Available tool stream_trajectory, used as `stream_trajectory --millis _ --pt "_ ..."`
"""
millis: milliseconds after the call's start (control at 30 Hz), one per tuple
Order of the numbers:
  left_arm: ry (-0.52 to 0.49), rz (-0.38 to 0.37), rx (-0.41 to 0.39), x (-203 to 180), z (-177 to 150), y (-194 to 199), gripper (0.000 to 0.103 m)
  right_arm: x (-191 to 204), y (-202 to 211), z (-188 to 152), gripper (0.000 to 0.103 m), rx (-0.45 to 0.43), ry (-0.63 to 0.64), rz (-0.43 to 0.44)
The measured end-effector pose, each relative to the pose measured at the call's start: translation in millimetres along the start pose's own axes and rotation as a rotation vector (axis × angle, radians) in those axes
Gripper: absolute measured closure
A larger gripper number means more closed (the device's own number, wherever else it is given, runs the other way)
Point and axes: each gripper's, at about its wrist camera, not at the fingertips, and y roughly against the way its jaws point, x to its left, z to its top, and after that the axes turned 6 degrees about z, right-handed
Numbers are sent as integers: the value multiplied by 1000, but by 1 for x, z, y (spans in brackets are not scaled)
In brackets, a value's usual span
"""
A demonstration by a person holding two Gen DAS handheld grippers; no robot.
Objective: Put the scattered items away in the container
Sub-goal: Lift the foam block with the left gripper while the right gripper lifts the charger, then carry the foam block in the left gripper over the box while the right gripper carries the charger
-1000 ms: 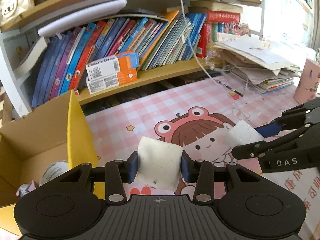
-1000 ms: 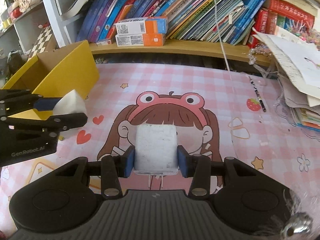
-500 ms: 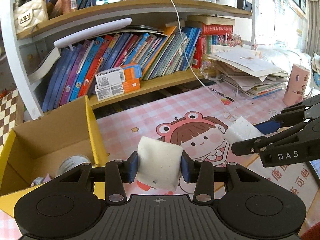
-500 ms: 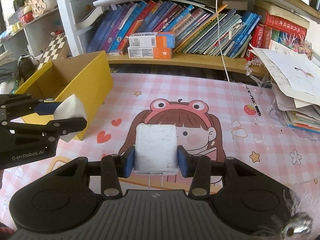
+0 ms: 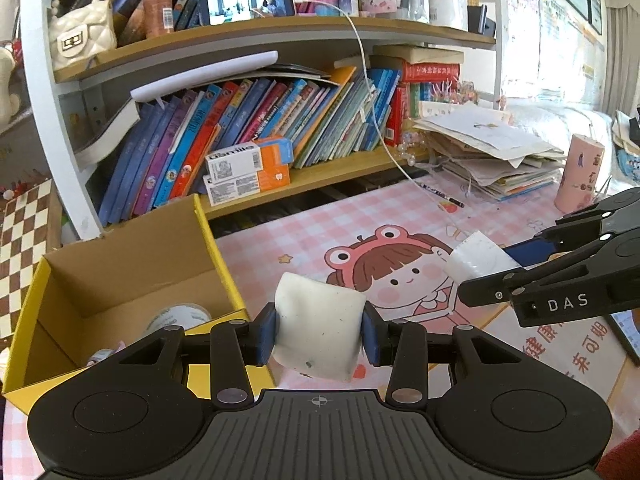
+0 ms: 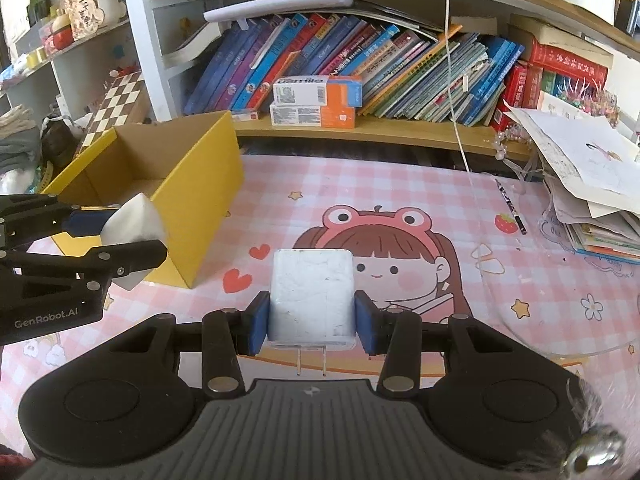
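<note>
Each camera looks forward and down along its own hand-held gripper, close above the worktop (image 5: 280, 236). Both views share the yellow box (image 6: 208, 184) and bookshelf (image 5: 320, 172).

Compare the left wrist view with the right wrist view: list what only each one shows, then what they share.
Only the left wrist view: the inside of the yellow box with a tape roll in it, and a phone on the upper shelf.
Only the right wrist view: the two metal prongs of the white charger gripped by the right gripper.
Both: the left gripper gripping a white foam block, the box, the pink cartoon mat.
</note>
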Motion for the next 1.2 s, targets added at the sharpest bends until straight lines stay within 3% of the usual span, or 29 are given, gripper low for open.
stream_trajectory --millis 733,1200 --pt "93 41 -55 76 -15 44 63 88 2 26 61 -36 89 60" --pt "110 99 -106 123 -6 50 63 138 -11 67 61 -59 228 132"
